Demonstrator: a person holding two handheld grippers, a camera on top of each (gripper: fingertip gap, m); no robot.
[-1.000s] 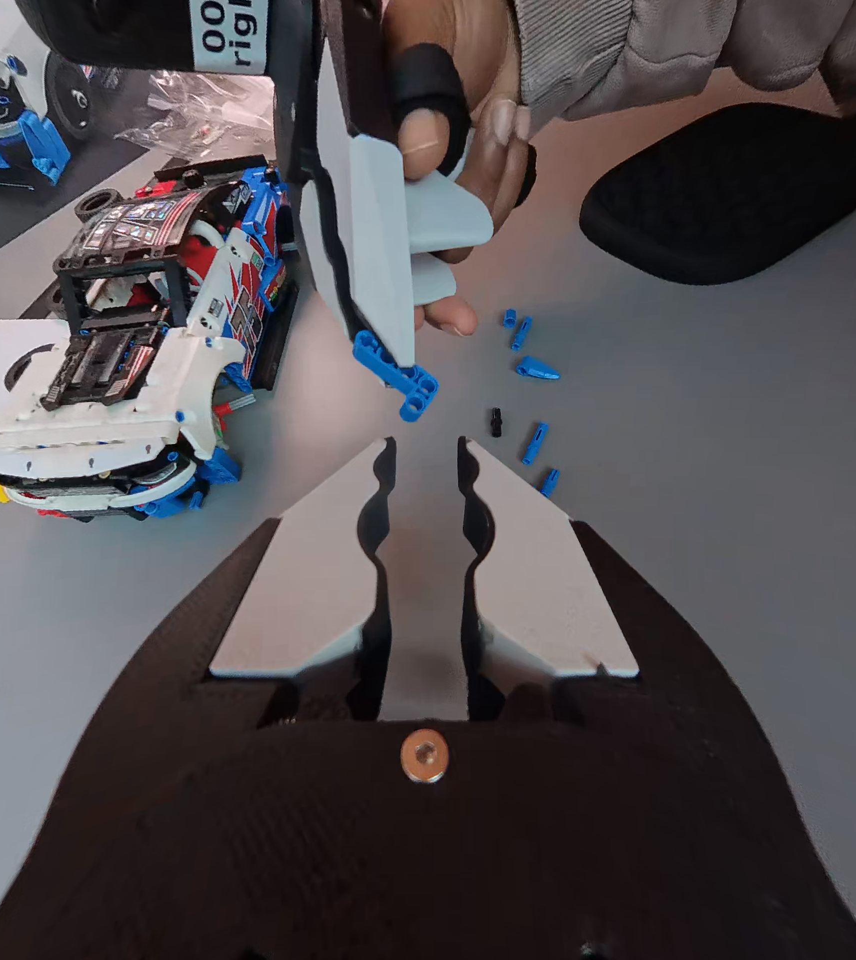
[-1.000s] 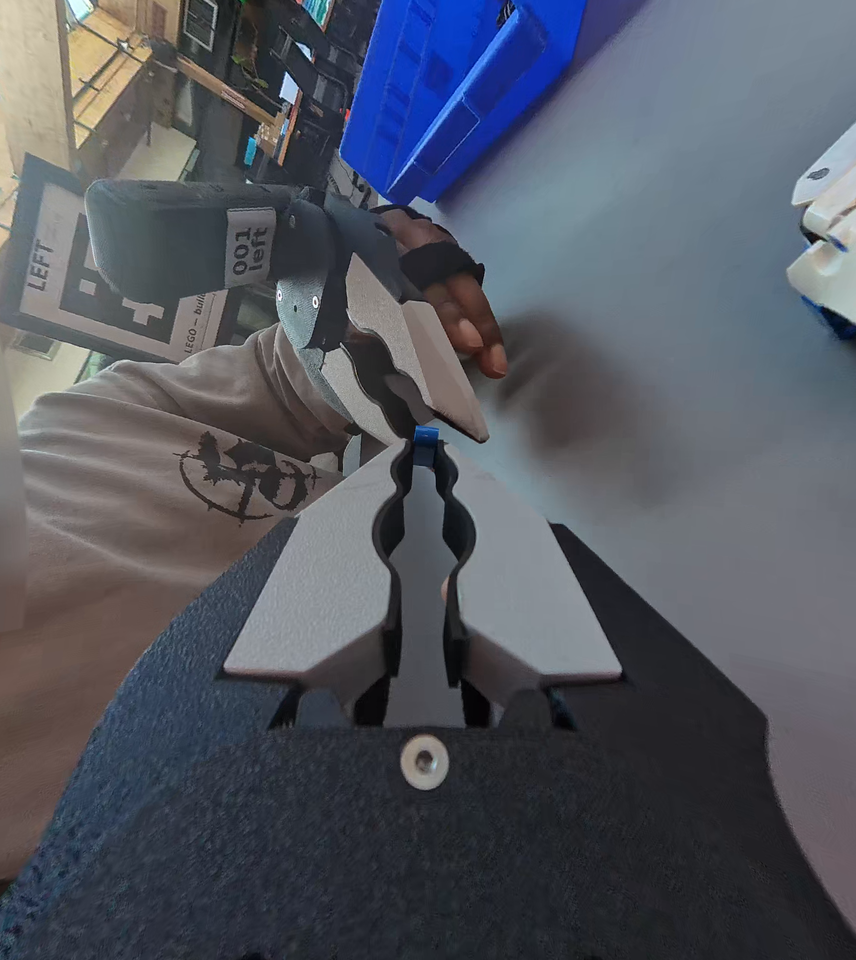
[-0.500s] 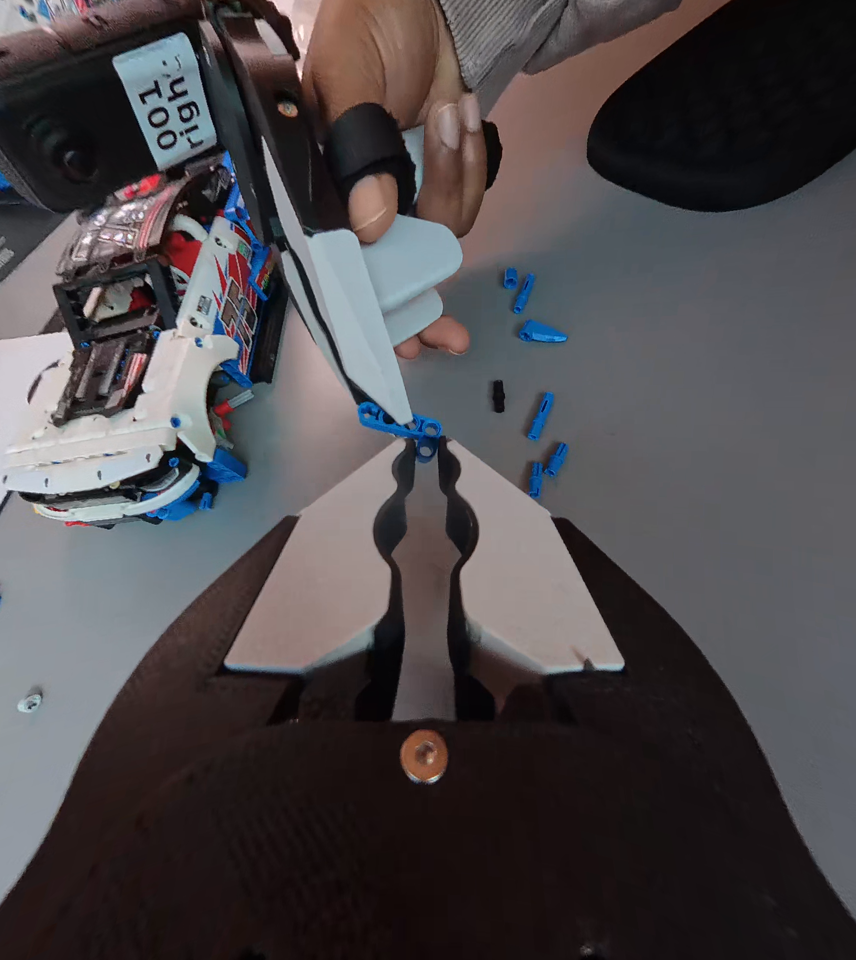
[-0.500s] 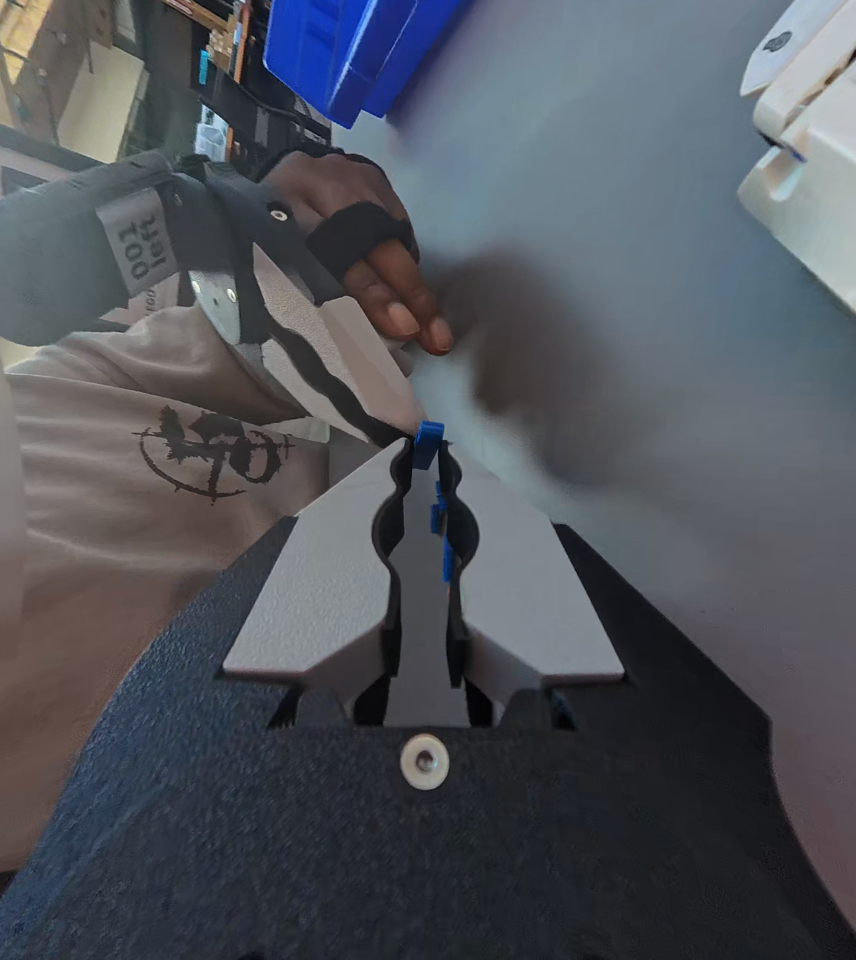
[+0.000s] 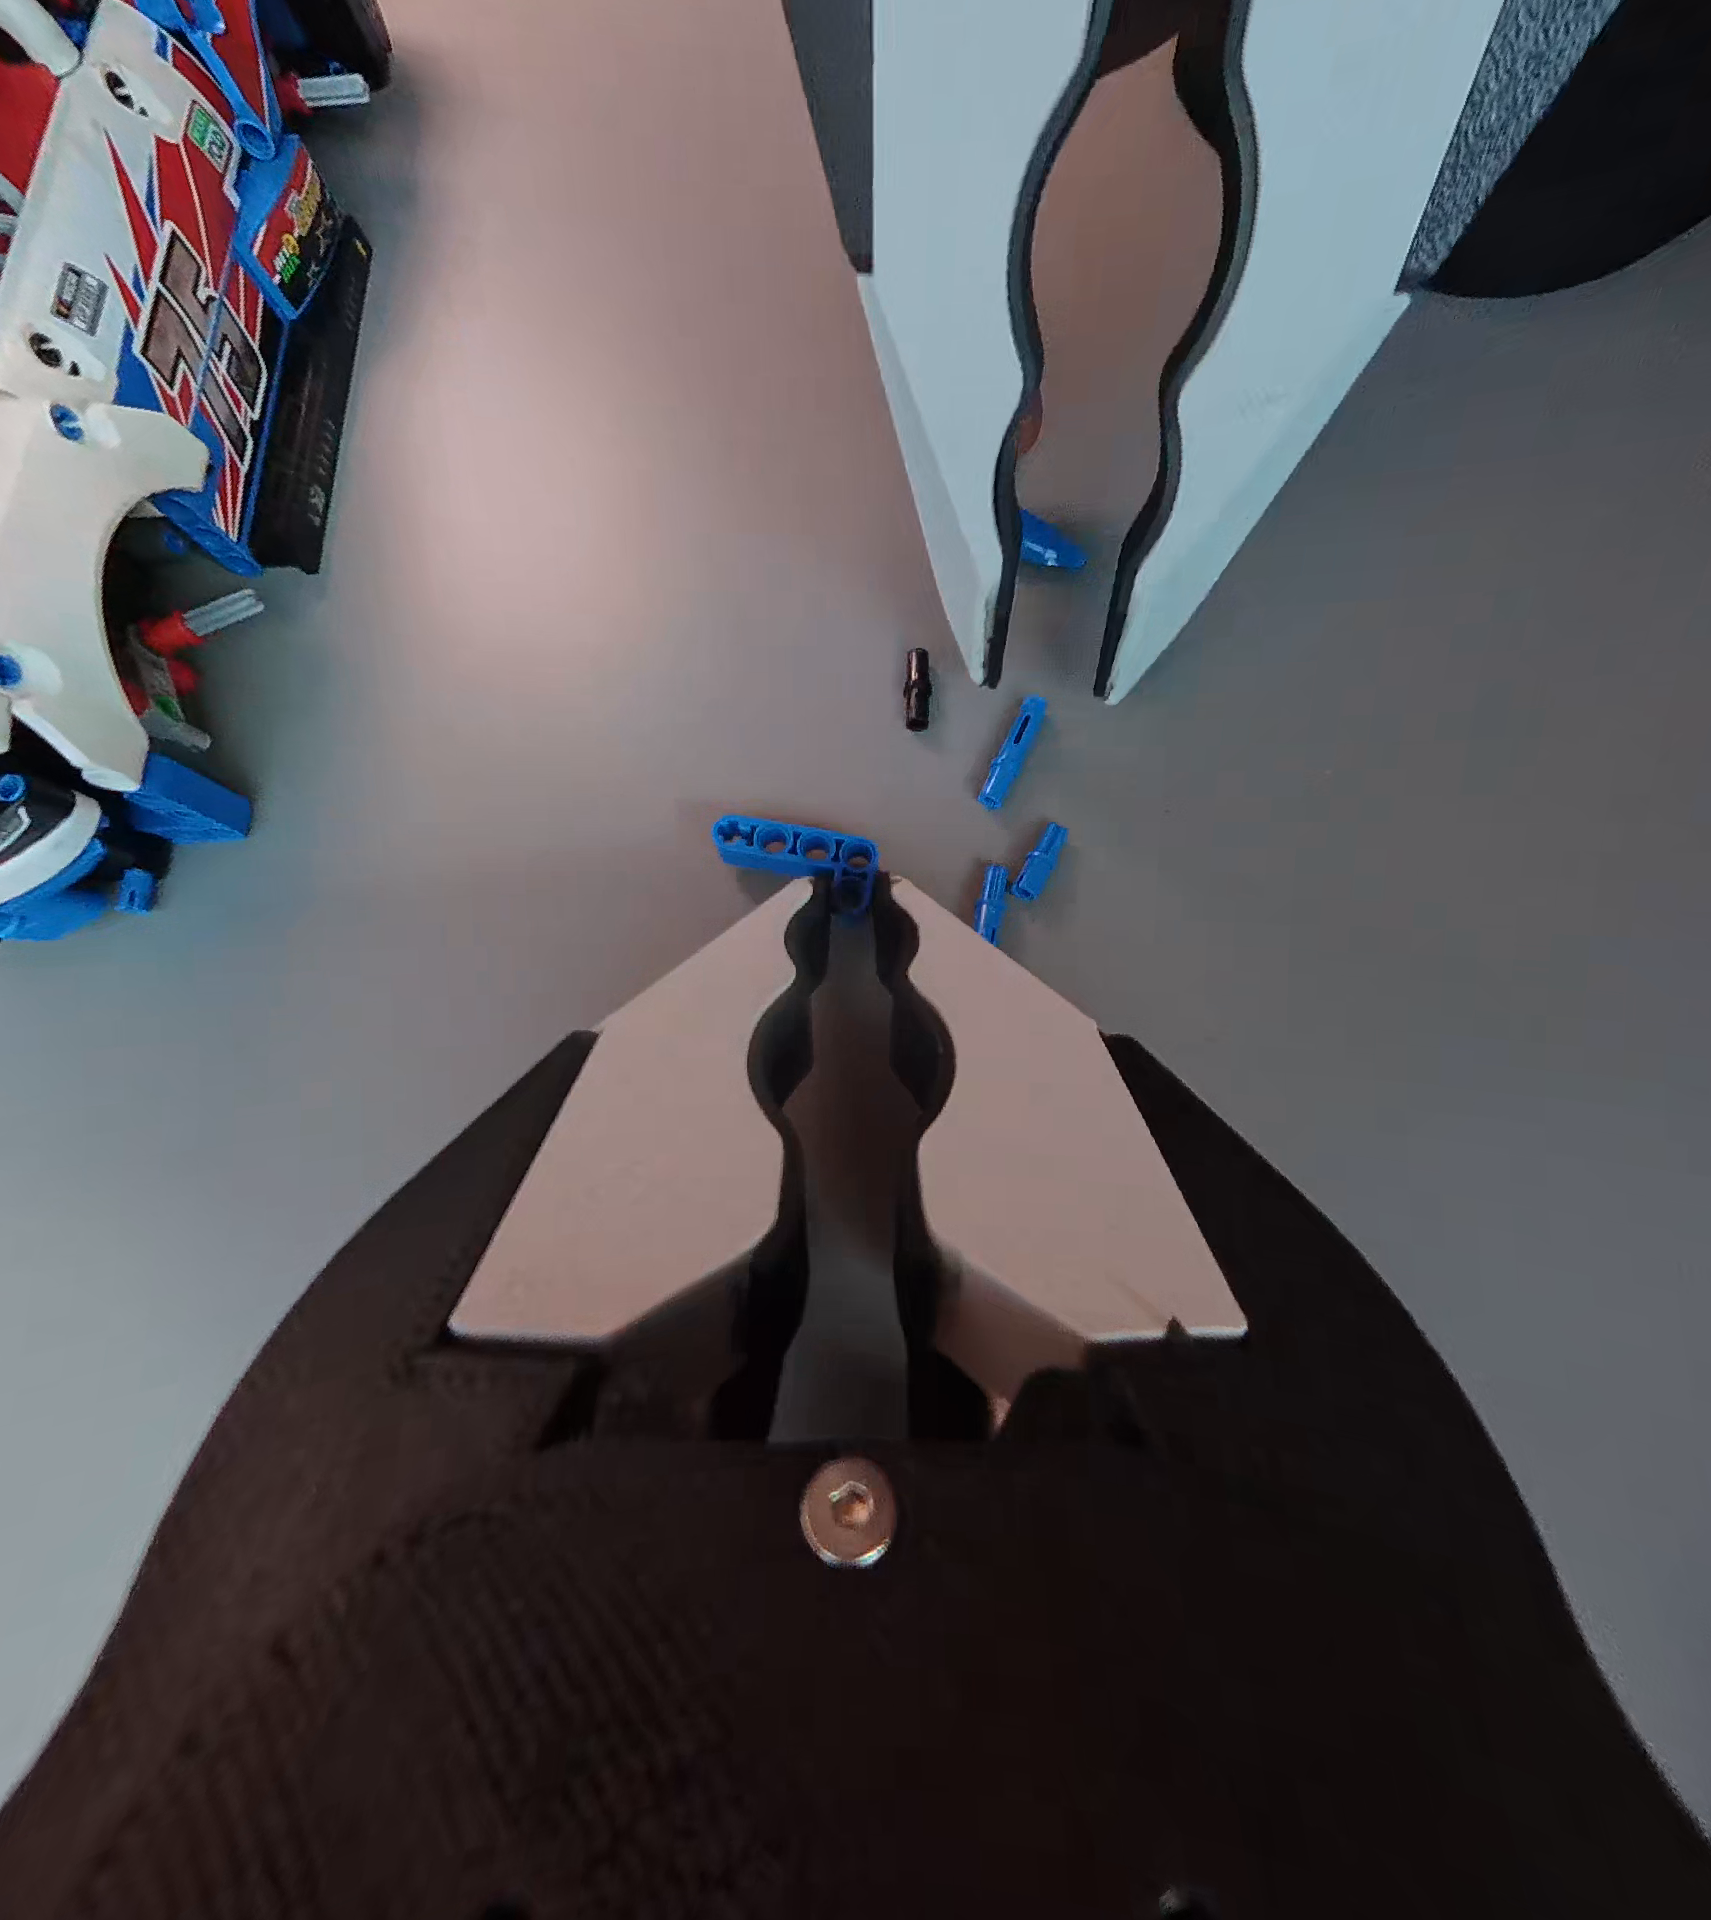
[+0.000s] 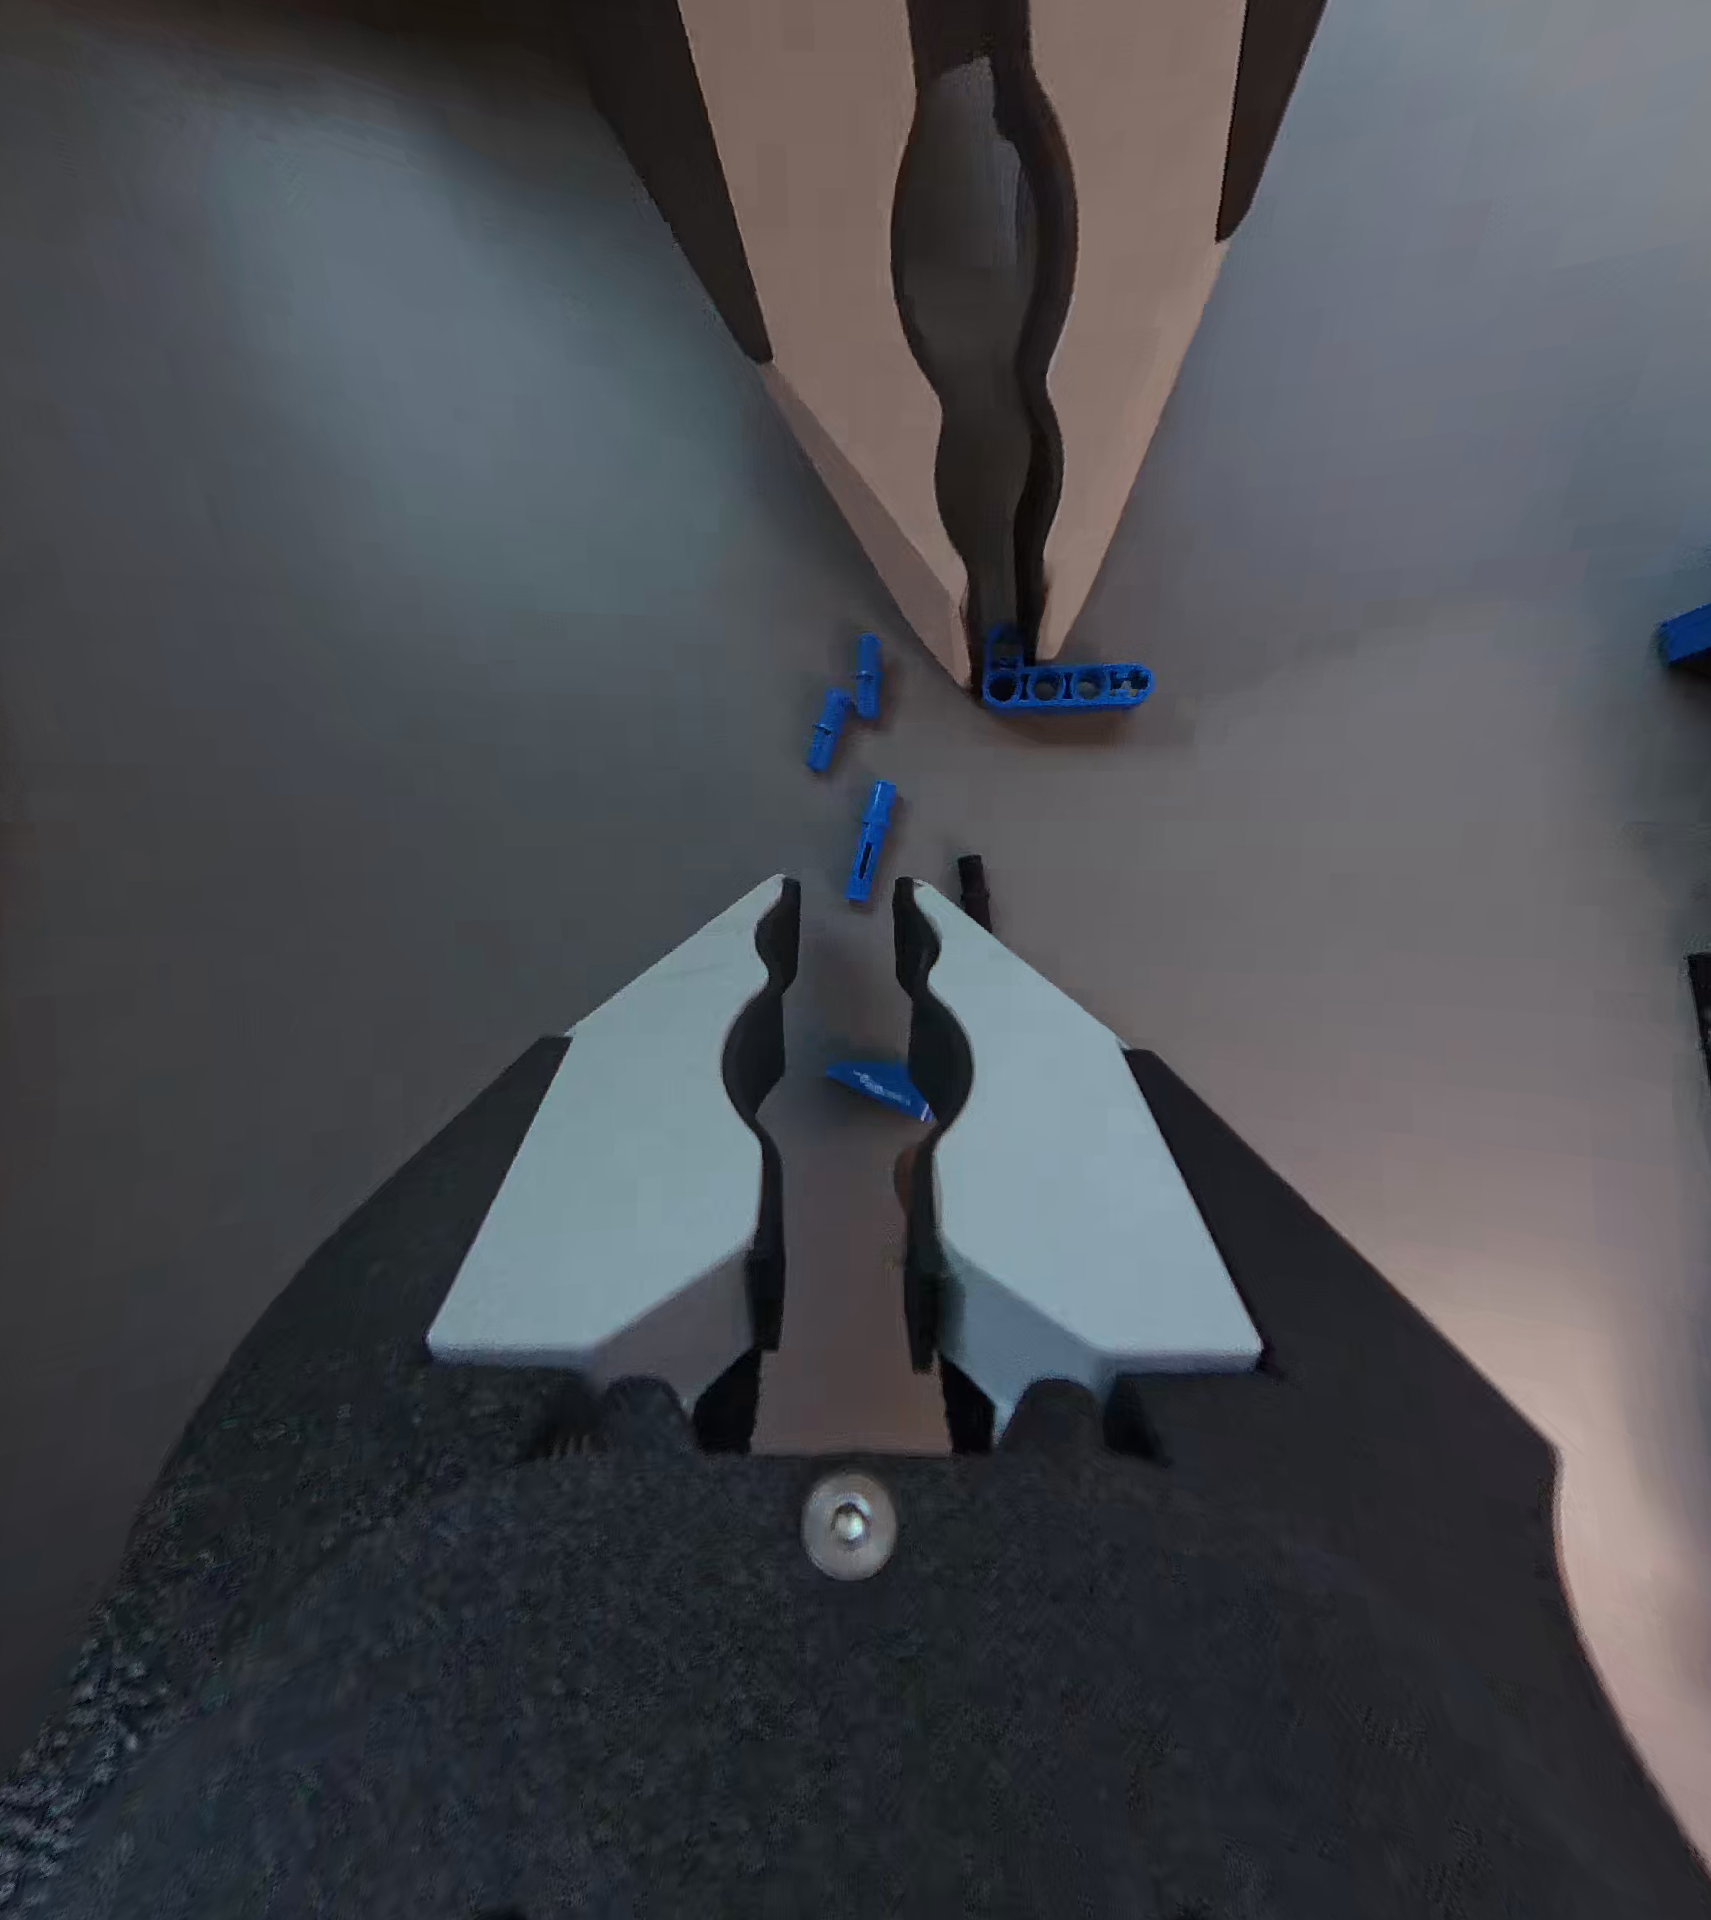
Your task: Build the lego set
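- Grey counter [image 5: 518,1091], plain and matte, warmer pinkish sheen toward the middle.
- Bright blue L-shaped beam [image 5: 797,844] with a row of round holes, clear against the grey.
- Blue pins [image 5: 1012,750] scattered beside it, and one black pin [image 5: 917,688] among them.
- Blue wedge piece [image 6: 877,1088], same shade.
- Car model [image 5: 103,416]: white body, blue trim, red streaks, black underside, stickered panels.
- Left tool [image 5: 849,885]: pale fingers, black body, silver screw.
- Right tool [image 6: 846,885]: pale grey-blue fingers, speckled black body.
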